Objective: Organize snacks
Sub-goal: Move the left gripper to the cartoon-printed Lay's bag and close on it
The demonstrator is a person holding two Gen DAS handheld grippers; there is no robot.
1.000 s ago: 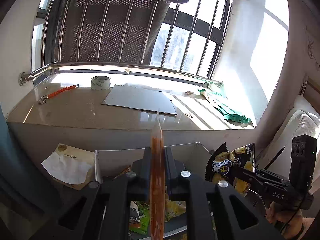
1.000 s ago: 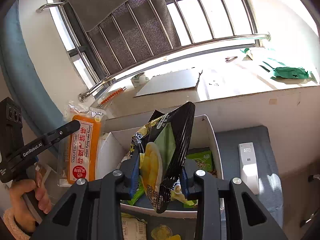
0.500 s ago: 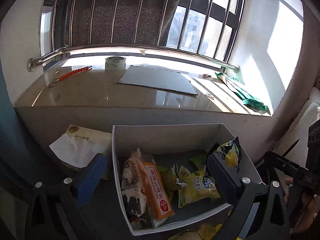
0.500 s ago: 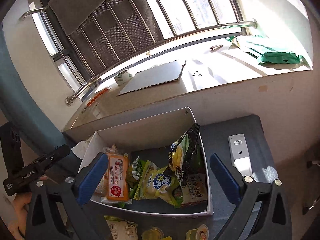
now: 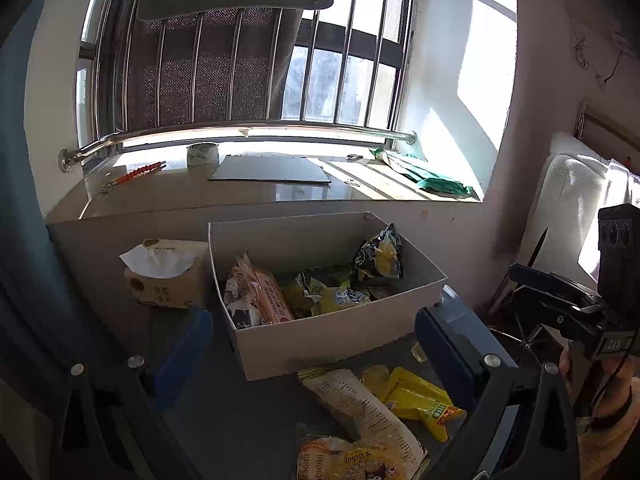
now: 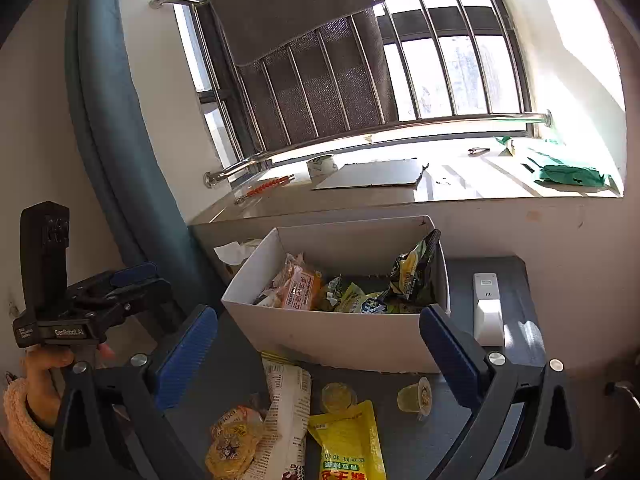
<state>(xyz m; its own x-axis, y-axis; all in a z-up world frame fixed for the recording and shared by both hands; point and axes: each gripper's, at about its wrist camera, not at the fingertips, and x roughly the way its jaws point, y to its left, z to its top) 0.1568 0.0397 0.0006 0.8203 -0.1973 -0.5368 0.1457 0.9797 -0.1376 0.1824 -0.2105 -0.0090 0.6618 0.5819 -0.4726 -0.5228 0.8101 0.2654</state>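
Snack sorting, worktop [image 6: 516,280] below window sill.
Both hand-held grippers, left [image 5: 312,356] and right [image 6: 316,356], spread wide, empty; loose snack packets [image 6: 348,440] nearest; beyond, white box [image 6: 340,336] holding orange cake pack [image 6: 302,286] and chip bag [image 6: 414,268].

Domestic room, prob. a bedroom or living rm in a flat. Evidence: barred window [image 5: 344,60] w/ steel rail and a cloth [image 6: 296,4] hung over it, stone sill [image 5: 180,192] holding a tape roll [image 5: 203,154] and a green bag [image 6: 568,172], blue curtain [image 6: 108,120] at the side, white padded headboard or sofa [image 5: 568,208] by the wall. Tissue box [image 5: 166,276], white remote [image 6: 487,308] and a snack box [image 6: 340,336] sit on a small dark table [image 6: 520,276].
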